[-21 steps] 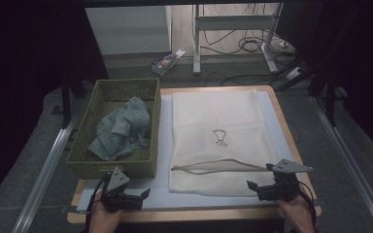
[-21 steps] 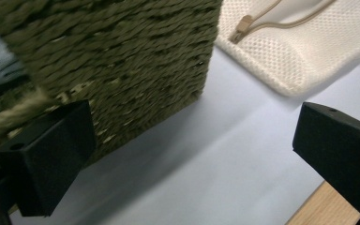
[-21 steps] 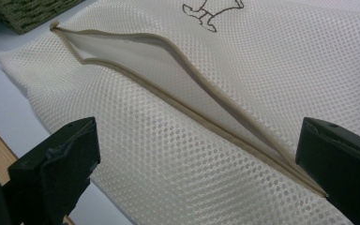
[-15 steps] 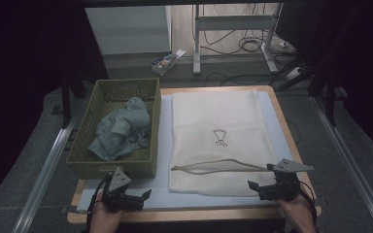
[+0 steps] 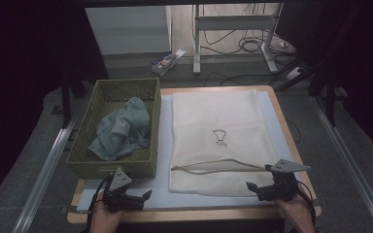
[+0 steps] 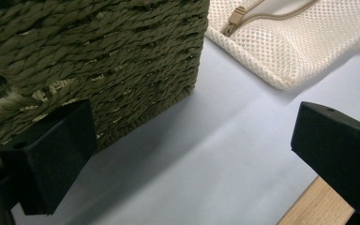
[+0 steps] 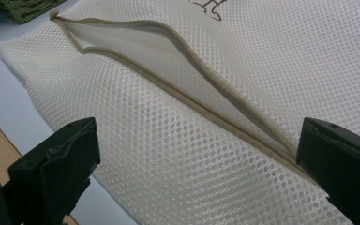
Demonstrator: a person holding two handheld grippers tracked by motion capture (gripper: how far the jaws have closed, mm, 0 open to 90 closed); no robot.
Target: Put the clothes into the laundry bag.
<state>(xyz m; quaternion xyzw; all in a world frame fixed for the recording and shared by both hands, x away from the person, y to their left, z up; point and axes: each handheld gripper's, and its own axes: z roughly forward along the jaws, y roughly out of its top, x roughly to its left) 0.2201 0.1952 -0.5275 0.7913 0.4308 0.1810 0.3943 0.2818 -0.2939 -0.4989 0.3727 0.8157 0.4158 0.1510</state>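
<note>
Mesh laundry bag [image 5: 218, 138], cream with a tan zipper [image 5: 218, 166] lying open near its near edge, is spread flat over the right half of the pale mat [image 5: 161, 196]. One woven green basket [image 5: 126, 167] sits at the left and holds one crumpled teal cloth [image 5: 121, 132]. Two grippers rest at the table's near edge: left gripper [image 5: 143, 196] just before the basket, right gripper [image 5: 252, 188] at the bag's near right corner. Both jaws gape wide, gripping nothing.
</note>
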